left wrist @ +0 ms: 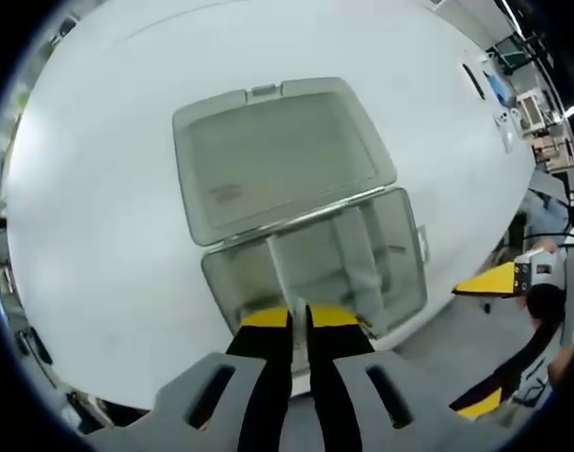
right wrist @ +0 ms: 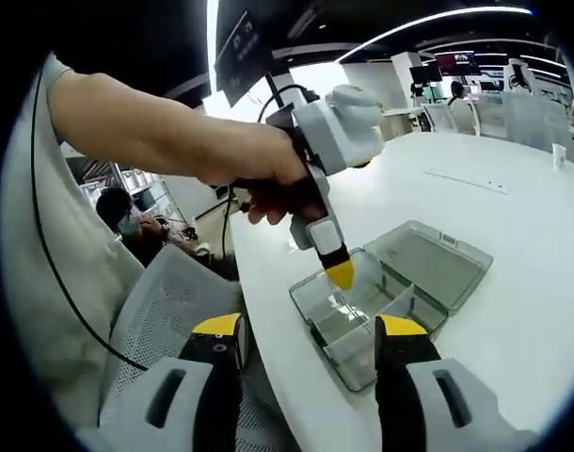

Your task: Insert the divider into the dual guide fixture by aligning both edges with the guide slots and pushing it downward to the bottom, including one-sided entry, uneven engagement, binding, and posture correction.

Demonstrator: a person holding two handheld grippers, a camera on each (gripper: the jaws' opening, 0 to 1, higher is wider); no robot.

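The clear plastic fixture box (left wrist: 315, 264) sits lid-open on the white counter (left wrist: 99, 207), a translucent divider (left wrist: 292, 268) standing inside. The left gripper (left wrist: 298, 318) pinches the divider's top edge with fingers nearly closed; the right gripper (right wrist: 309, 331) hangs wide open near the counter's edge.

Probably an open-plan office or lab: long white worktop (right wrist: 513, 245), mesh office chair (right wrist: 165, 311), ceiling strip lights (right wrist: 438, 21), wall screens (right wrist: 456, 62) beyond.

text: none legible | labels: none; signs: none; numbers: none

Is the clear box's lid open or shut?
Open: the lid lies flat on the white table behind the clear box.
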